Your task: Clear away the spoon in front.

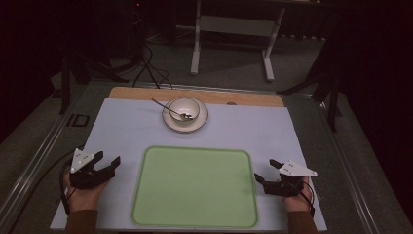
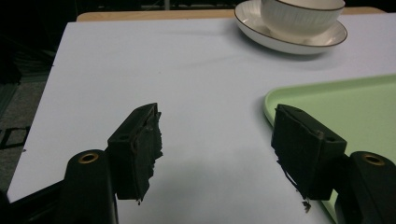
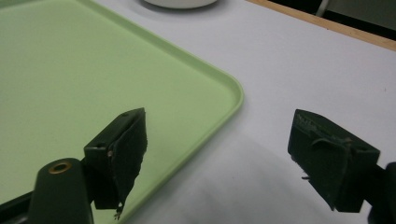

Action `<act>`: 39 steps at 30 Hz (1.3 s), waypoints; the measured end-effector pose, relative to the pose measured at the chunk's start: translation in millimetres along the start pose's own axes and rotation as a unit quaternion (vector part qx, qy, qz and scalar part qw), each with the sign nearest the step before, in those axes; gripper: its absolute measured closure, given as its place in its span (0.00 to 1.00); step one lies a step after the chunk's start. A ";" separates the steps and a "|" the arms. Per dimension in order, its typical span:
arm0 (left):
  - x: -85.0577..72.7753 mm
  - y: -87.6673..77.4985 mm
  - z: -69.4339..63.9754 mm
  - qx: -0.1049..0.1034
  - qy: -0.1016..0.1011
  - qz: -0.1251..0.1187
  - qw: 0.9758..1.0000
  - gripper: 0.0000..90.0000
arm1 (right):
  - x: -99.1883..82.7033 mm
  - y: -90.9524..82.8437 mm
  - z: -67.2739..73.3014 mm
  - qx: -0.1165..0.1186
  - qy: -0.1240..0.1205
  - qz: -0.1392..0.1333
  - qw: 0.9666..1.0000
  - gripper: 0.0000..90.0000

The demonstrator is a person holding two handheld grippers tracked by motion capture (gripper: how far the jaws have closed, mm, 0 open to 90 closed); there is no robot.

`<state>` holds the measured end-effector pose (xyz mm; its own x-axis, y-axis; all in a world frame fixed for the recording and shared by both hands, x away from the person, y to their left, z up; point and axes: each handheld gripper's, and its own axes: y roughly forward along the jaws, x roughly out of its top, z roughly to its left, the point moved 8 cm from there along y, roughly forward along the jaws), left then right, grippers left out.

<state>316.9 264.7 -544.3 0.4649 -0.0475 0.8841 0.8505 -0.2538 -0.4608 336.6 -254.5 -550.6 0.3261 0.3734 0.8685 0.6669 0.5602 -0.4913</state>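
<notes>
Both tools — left tool (image 1: 108,162), right tool (image 1: 266,170) — gape beside tray (image 1: 195,187).

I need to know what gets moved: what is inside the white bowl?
A metal spoon rests in the bowl, handle leaning over the left rim. Something small and dark lies by its tip; the bowl hides the saucer centre.

I see a white bowl (image 1: 184,108) on a gold-rimmed plate (image 1: 201,121) near the middle of the far edge of the table (image 1: 122,127), with a spoon (image 1: 160,105) leaning out of it toward the far left corner. Beyond that edge, a white stand (image 1: 234,24) and black cables (image 1: 148,68) are on the floor.
</notes>
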 end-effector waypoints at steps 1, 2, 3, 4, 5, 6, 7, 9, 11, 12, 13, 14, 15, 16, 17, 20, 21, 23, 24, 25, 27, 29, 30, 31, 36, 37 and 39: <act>0.1 -0.4 0.4 0.000 -0.002 -0.001 1.000 0.37 | 0.0 0.0 0.0 0.000 0.000 0.000 1.000 0.21; 1.5 -0.7 1.7 -0.004 -0.010 -0.006 1.000 0.37 | -1.7 1.9 -1.6 -0.003 0.000 0.007 1.000 0.21; 1.5 -0.7 1.7 -0.004 -0.010 -0.006 1.000 0.37 | -1.7 1.9 -1.6 -0.003 0.000 0.007 1.000 0.21; 2.2 -0.7 2.7 -0.004 -0.015 -0.009 1.000 0.37 | -2.5 3.0 -2.5 -0.006 0.000 0.009 1.000 0.21; 2.2 -0.7 2.7 -0.004 -0.015 -0.009 1.000 0.37 | -2.5 3.0 -2.5 -0.006 0.000 0.009 1.000 0.21; 3.3 -0.6 4.8 -0.011 -0.033 -0.016 0.999 0.37 | -3.3 3.3 -3.3 -0.010 0.000 0.012 1.000 0.19; 2.9 -0.6 5.3 -0.016 -0.041 -0.018 0.999 0.37 | -2.7 3.0 -3.4 -0.012 -0.002 0.010 1.000 0.19; 2.8 -0.8 5.7 -0.022 -0.054 -0.020 0.998 0.38 | -0.3 1.1 -3.1 -0.015 -0.001 0.003 1.000 0.19; 4.6 -1.8 4.9 -0.026 -0.057 -0.026 0.998 0.40 | 1.4 -0.6 -4.0 -0.021 -0.003 -0.003 1.000 0.19; 5.7 -1.9 3.9 -0.029 -0.057 -0.029 0.998 0.41 | 1.5 -1.2 -4.5 -0.022 -0.002 -0.005 1.000 0.19; 6.6 -1.6 3.0 -0.030 -0.055 -0.029 0.998 0.42 | 1.3 -1.7 -5.2 -0.023 0.000 -0.005 1.000 0.19; 7.6 -1.2 2.4 -0.028 -0.051 -0.028 0.998 0.42 | 1.1 -2.1 -6.0 -0.025 0.001 -0.006 1.000 0.19; 9.1 -1.0 1.9 -0.027 -0.050 -0.030 0.998 0.42 | 1.0 -2.4 -7.0 -0.028 0.001 -0.007 1.000 0.19; 10.9 -0.7 1.1 -0.029 -0.050 -0.032 0.998 0.43 | 0.9 -2.6 -7.6 -0.029 0.004 -0.008 1.000 0.19; 12.8 -0.8 0.9 -0.029 -0.048 -0.033 0.998 0.43 | 1.0 -2.9 -8.2 -0.030 0.006 -0.009 1.000 0.19; 20.9 -2.1 -0.3 -0.037 -0.050 -0.036 0.997 0.44 | 1.0 -3.5 -8.8 -0.031 0.008 -0.009 0.999 0.19; 23.4 -2.8 -0.6 -0.039 -0.051 -0.035 0.997 0.47 | 1.1 -3.6 -8.8 -0.031 0.008 -0.009 0.999 0.19; 26.0 -3.4 -0.8 -0.038 -0.049 -0.036 0.997 0.48 | 1.3 -4.1 -9.1 -0.031 0.009 -0.011 0.999 0.19; 31.2 -4.4 -1.8 -0.039 -0.042 -0.041 0.997 0.48 | 1.4 -4.5 -9.3 -0.032 0.010 -0.012 0.999 0.19; 33.5 -4.7 -1.9 -0.037 -0.039 -0.042 0.998 0.48 | 1.6 -4.8 -9.5 -0.033 0.011 -0.013 0.999 0.19; 39.0 -4.6 -2.3 -0.036 -0.033 -0.042 0.998 0.47 | 2.1 -5.7 -10.0 -0.034 0.012 -0.016 0.999 0.19; 43.4 -3.7 -2.5 -0.036 -0.030 -0.041 0.998 0.47 | 2.7 -6.6 -10.4 -0.033 0.013 -0.019 0.999 0.19; 46.0 -2.8 -2.7 -0.036 -0.030 -0.039 0.998 0.47 | 3.0 -7.0 -10.6 -0.034 0.013 -0.020 0.999 0.19; 46.0 -2.8 -2.7 -0.036 -0.030 -0.039 0.998 0.47 | 3.0 -7.0 -10.6 -0.034 0.013 -0.020 0.999 0.19; 64.0 3.7 -6.2 -0.032 -0.018 -0.038 0.999 0.45 | 3.2 -7.3 -12.2 -0.034 0.016 -0.023 0.999 0.19; 67.0 4.9 -7.4 -0.034 -0.016 -0.038 0.999 0.45 | 3.3 -7.3 -12.4 -0.036 0.015 -0.023 0.999 0.19; 72.6 7.7 -10.1 -0.036 -0.012 -0.037 0.999 0.45 | 3.4 -8.0 -12.4 -0.037 0.014 -0.023 0.999 0.19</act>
<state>354.7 249.6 -482.9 0.4078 -0.0028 0.9131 0.8631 -0.3250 -0.3865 340.8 -266.8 -542.9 0.3126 0.3269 0.8919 0.7283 0.5203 -0.4459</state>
